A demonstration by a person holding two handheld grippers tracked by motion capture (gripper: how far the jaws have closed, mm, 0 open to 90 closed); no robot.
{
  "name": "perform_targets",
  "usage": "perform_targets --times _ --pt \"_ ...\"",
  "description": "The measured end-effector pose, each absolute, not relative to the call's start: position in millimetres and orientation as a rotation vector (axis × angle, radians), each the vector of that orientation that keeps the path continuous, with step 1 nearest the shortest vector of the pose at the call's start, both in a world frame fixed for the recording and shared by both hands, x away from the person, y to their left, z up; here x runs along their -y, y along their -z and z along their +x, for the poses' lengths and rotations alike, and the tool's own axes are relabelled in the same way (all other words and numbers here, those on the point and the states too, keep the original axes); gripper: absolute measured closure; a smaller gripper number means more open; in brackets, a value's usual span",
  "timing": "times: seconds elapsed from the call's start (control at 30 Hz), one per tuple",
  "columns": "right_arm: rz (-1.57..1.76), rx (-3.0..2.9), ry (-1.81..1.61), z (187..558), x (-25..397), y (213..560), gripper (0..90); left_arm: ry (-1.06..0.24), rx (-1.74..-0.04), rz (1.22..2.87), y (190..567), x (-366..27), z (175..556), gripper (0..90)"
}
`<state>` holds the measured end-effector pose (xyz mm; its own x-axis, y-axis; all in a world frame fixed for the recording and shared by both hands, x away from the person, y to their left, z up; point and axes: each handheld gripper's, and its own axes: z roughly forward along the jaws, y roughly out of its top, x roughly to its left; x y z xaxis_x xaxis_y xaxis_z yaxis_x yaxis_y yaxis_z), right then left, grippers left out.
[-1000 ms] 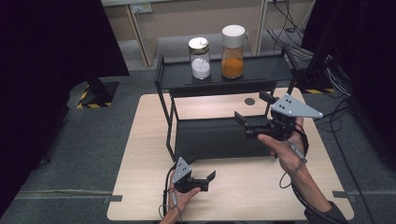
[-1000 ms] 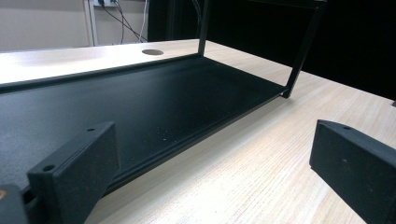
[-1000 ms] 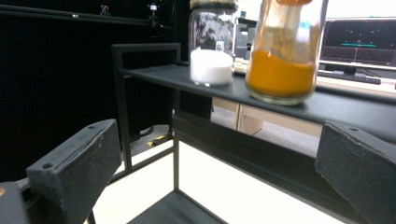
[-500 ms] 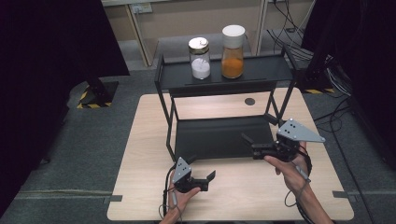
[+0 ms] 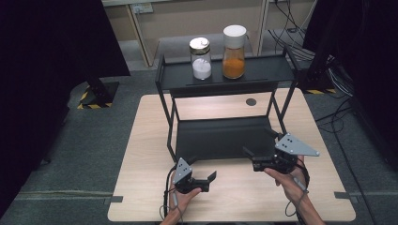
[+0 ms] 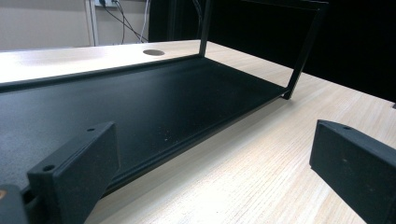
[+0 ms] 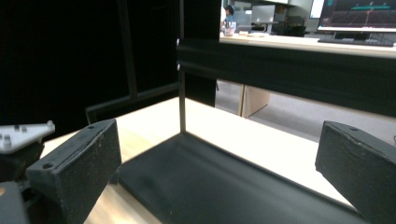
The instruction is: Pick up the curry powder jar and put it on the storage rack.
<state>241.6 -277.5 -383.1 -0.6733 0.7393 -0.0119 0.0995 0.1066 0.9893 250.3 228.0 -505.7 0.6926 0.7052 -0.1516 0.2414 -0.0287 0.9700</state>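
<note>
left gripper [image 5: 202, 174] spread, empty, low centre-left of frame | right gripper [image 5: 257, 153] spread, empty, at black metal two-tier rack [image 5: 220, 136] front edge | glass jars, white powder [image 5: 201, 58] and orange powder [image 5: 233, 51], upper centre on top shelf, parked clear of both hands

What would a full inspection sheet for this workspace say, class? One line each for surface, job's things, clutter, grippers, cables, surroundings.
Surface: light wooden table, with a round hole near its far edge.
Job's things: black two-tier rack; on its top shelf a jar of white powder beside a white-lidded jar of orange powder, both upright.
Clutter: nothing seen.
Grippers: left gripper and right gripper both open and holding nothing, low over the table at the rack's near edge.
Cables: one trails from each gripper; a bundle of cables lies on the floor at far right.
Surroundings: grey floor, dark curtains at both sides.
</note>
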Motion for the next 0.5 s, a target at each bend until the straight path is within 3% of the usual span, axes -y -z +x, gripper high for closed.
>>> perform_targets --times 0.5 --pt "0.855 -1.914 -1.618 236.2 274.9 425.9 0.5 -0.441 -0.79 1.596 505.8 -228.0 250.2 0.9"
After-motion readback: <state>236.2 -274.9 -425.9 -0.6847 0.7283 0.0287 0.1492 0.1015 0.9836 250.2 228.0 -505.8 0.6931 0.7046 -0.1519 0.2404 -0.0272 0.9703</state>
